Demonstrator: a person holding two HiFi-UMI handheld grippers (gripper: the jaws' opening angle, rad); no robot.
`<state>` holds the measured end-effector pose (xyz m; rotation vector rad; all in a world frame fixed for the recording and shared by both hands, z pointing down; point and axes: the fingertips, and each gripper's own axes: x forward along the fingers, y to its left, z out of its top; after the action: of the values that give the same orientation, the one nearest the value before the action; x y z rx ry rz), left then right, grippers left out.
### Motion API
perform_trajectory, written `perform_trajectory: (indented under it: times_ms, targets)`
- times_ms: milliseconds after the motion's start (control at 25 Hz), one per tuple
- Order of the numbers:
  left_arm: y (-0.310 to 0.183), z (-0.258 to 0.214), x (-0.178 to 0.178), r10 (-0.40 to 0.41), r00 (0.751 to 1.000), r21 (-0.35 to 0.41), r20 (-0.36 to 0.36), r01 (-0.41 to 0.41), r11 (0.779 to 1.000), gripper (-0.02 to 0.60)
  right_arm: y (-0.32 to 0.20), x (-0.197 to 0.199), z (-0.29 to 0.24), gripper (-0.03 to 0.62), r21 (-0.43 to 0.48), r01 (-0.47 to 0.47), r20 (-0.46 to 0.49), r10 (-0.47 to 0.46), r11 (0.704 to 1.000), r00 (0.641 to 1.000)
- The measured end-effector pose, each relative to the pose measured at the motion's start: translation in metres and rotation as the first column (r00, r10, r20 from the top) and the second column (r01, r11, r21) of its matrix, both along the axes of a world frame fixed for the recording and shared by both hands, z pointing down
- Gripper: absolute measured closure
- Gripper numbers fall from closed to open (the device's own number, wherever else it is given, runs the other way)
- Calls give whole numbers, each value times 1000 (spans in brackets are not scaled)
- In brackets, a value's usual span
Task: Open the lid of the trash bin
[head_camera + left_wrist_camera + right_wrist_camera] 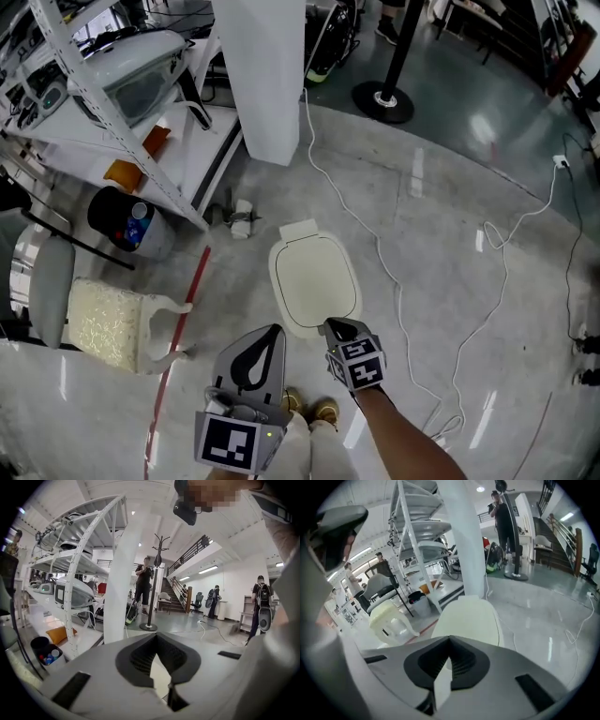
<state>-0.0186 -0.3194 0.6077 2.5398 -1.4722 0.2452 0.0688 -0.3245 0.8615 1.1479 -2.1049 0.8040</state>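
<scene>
A cream trash bin (314,281) stands on the grey floor in the middle of the head view, its oval lid lying flat and closed. My right gripper (330,324) is shut, with its tips at the lid's near edge; whether they touch it I cannot tell. In the right gripper view the lid (471,618) fills the space just past the shut right gripper (450,639). My left gripper (275,330) is also shut and empty, just left of the bin's near end. In the left gripper view the left gripper (155,635) points over the floor toward a white pillar (125,583).
A white pillar (258,75) and a metal shelf rack (112,103) rise behind the bin. A black bin (127,220) with bottles and a cream seat (108,323) stand at the left. White cables (398,300) run over the floor on the right. A stand base (382,100) sits farther back.
</scene>
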Motion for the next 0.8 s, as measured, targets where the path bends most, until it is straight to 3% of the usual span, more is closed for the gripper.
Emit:
perform_trajectory:
  times_ms: [240,800]
  targets:
    - [13,23,3,46,998,-109,43,-41,993,595,22,16,61,580,-136,-32,-95,19,990,995]
    - [8,28,2,30,999,-115,43,-25,993,595,29,21,82,579,-181,-50,-90,34,982,995]
